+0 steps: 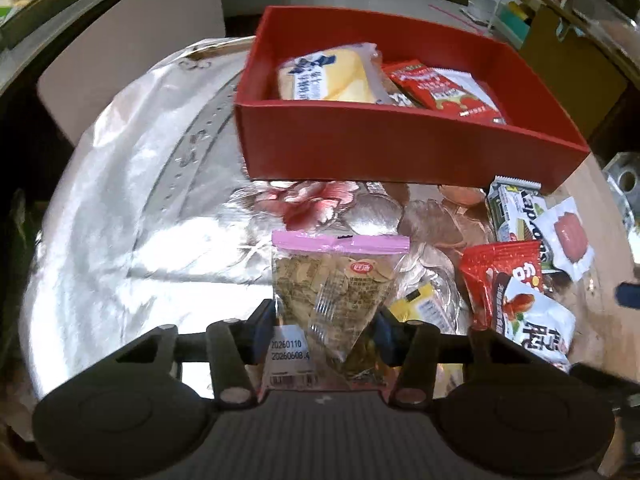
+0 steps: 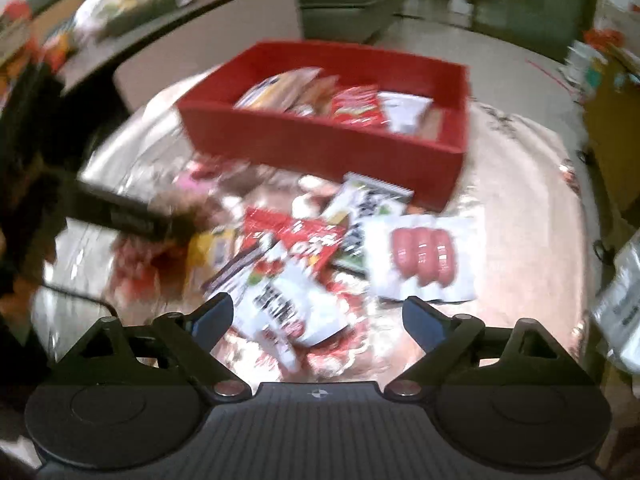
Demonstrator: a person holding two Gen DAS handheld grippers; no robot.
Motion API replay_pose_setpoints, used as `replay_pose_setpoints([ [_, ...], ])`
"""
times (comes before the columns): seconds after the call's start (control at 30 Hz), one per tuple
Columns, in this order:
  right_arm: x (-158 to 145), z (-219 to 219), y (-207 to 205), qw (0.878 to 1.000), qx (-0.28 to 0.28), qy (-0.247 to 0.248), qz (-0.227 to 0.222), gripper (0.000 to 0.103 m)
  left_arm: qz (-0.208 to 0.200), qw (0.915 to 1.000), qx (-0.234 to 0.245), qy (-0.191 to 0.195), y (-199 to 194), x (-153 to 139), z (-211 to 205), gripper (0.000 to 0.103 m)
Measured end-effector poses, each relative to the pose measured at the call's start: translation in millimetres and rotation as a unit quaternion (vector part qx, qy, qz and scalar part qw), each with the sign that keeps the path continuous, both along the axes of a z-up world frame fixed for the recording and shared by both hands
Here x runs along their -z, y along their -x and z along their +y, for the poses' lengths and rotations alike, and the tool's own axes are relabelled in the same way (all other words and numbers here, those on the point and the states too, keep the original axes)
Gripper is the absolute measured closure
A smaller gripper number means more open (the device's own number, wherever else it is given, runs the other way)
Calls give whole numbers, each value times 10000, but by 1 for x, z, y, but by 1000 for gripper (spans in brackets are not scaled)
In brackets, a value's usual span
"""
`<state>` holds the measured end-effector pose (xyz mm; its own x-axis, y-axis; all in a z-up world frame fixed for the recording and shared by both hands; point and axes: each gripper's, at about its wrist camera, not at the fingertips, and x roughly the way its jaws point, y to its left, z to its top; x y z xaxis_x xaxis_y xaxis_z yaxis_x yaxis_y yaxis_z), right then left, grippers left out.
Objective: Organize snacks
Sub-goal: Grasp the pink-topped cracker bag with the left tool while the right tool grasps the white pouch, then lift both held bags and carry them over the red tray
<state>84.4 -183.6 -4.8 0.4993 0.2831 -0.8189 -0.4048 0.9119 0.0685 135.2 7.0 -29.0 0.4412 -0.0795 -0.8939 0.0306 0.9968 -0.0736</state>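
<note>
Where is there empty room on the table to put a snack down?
Bare shiny cloth lies left of the red box and the held clear packet. It is crowded in front of the box's right end, around the red-and-white bag and sausage pack.

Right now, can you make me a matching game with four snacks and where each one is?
Snacks:
1. pink-topped clear bag
2. yellow cake pack
3. sausage pack
4. red and white bag

Places:
A. inside the red box
B. on the table, beside the red and white bag
C. in front of the open right hand-held gripper
D. held by the left hand-held gripper

Pairs: 1-D, 2-A, 3-B, 4-C
</note>
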Motion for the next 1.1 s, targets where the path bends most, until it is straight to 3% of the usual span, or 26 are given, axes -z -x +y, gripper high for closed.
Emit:
replay_pose_setpoints([
  [0.1, 3, 17, -2, 9990, -325, 272, -107, 8, -54, 9999, -12, 120, 4, -5, 6, 59],
  [0.23, 10, 36, -14, 9967, -671, 465, -30, 9, 237, 9979, -146, 591, 3, 0, 14, 58],
  [0.3, 21, 45, -18, 9951, -824, 545, 105, 15, 290, 9975, -125, 637, 3, 2, 14, 58],
  [0.37, 32, 53, -18, 9926, -972, 664, 303, 28, 296, 9979, -105, 558, 2, 2, 12, 58],
  [0.4, 34, 54, -17, 9925, -976, 650, 342, 27, 316, 9980, -97, 539, 2, 2, 11, 58],
  [0.47, 32, 52, -15, 9931, -908, 619, 413, 44, 370, 9977, -64, 558, 2, 4, 11, 58],
  [0.77, 22, 20, -3, 9968, -329, 40, 734, 46, 389, 9982, 224, 403, 5, 3, 0, 58],
  [1.1, 5, 9, -14, 9977, 119, -392, 546, 47, 83, 9989, 361, 298, 8, -13, -8, 58],
])
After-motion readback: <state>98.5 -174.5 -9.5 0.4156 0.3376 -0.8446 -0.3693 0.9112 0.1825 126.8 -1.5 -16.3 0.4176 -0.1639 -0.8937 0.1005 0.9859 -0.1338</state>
